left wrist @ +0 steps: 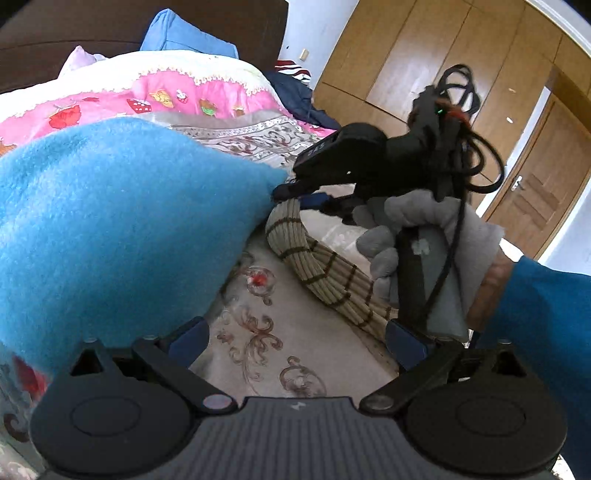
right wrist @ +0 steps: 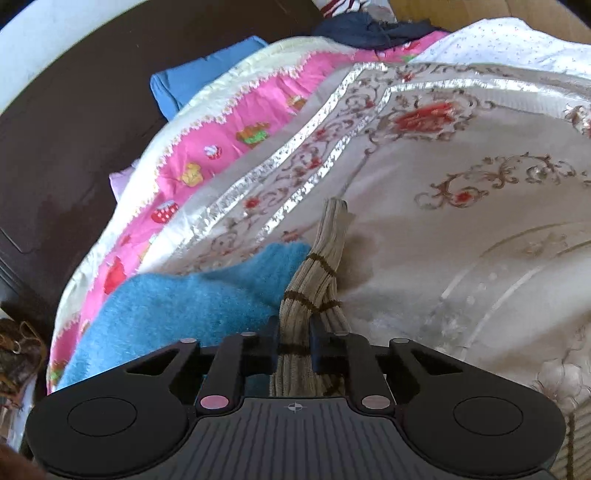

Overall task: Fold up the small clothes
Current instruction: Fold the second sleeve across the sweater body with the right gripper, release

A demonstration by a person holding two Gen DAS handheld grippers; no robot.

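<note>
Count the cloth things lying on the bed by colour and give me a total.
Blue: 2, fluffy blue garment, blue pillow
Beige striped: 1, ribbed garment pinched in the right gripper
Pink: 1, pink quilt
Dark navy: 1, navy clothing
Cream floral: 1, bedspread
Total: 6

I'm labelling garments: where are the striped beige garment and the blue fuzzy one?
striped beige garment [right wrist: 308,291], right wrist view, bunched ribbed part ahead of the fingers.
blue fuzzy garment [left wrist: 110,214], left wrist view, middle of its fleecy surface.
</note>
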